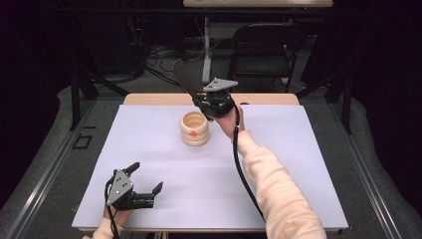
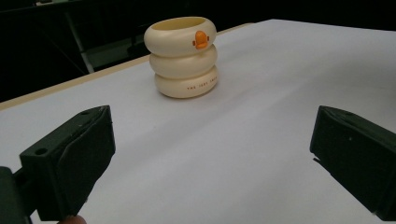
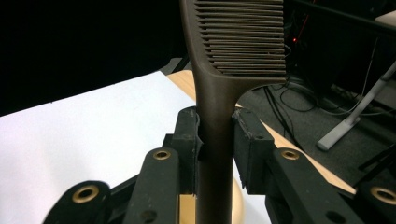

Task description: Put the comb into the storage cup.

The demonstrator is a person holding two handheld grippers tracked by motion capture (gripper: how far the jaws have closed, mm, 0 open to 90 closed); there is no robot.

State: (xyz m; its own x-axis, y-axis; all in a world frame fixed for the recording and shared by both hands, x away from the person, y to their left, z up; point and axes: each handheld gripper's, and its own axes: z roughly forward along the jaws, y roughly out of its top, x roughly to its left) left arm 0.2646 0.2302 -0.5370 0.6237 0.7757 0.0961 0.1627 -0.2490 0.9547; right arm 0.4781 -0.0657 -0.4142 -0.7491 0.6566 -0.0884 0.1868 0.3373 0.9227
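A cream ribbed cup (image 1: 194, 128) with a small orange duck mark stands upright on the white table top (image 1: 149, 149), toward the back middle; it also stands ahead in the left gripper view (image 2: 183, 56). My right gripper (image 1: 211, 102) hovers just right of and above the cup, shut on the handle of a dark brown comb (image 3: 215, 107). The comb's toothed end (image 1: 186, 77) sticks up and to the back left. My left gripper (image 1: 147, 178) rests near the table's front left, jaws wide apart, nothing between them.
The table's wooden back edge (image 1: 149, 98) lies behind the cup. Beyond it stand a black folding chair (image 1: 263, 47) and a white stand leg (image 1: 206, 55) with cables on the floor. A black cable (image 1: 244, 174) trails along the right sleeve.
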